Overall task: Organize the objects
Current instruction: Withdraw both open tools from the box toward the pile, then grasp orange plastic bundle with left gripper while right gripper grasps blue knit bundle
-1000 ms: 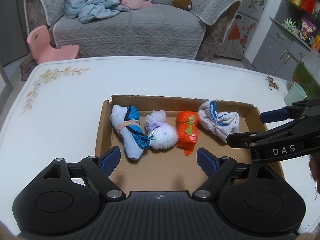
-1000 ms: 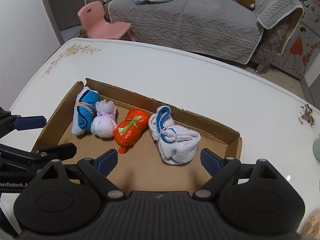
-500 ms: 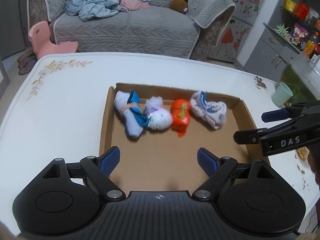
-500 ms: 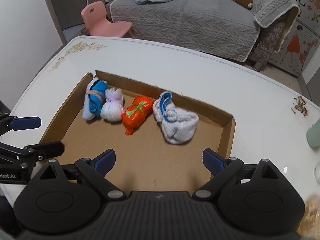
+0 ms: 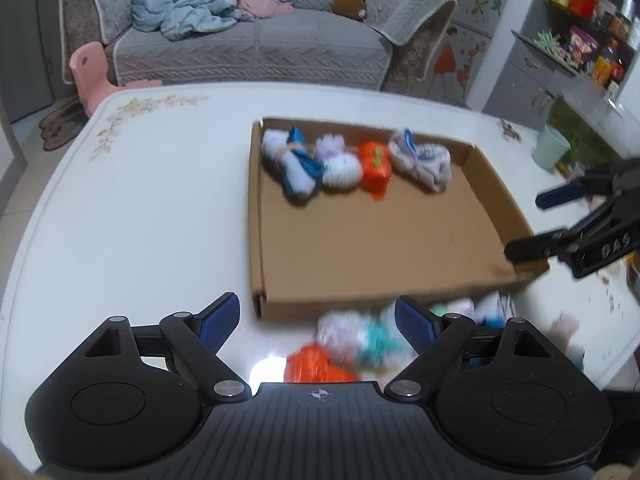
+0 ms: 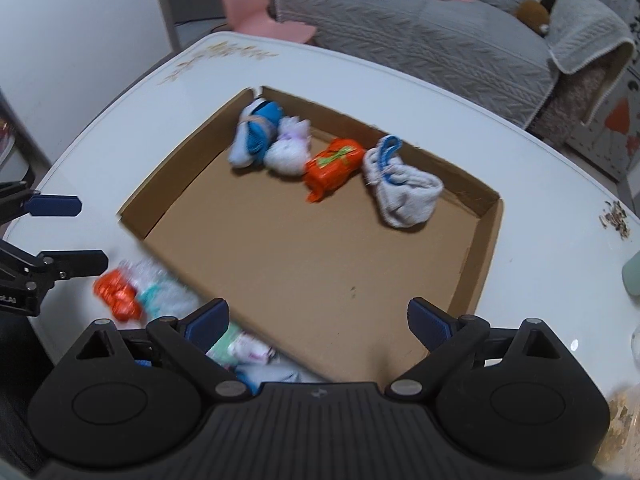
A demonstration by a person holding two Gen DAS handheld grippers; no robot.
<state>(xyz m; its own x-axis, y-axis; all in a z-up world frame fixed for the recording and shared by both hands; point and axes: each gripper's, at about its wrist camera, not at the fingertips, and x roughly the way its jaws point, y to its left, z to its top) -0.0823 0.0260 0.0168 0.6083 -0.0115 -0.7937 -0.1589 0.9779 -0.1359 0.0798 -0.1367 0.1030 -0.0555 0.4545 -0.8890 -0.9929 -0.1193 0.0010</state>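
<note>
Loose sock bundles (image 5: 360, 344) are seen blurred on the white table (image 5: 140, 220) just outside the cardboard tray's (image 5: 256, 216) near edge, directly ahead of the spread, empty left gripper (image 5: 318, 316), nearer than the equally agape, empty right gripper (image 6: 318, 318).

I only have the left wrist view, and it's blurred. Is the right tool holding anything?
Observer: No. The right tool is open and empty, over the box floor.
Operator: Is anything loose right under it?
Observer: Yes, a white-and-mint bundle lies outside the box, at the tool's left side.
Operator: How is the grey bundle in the box tied?
Observer: The grey bundle has a blue cord looped round its far end.
</note>
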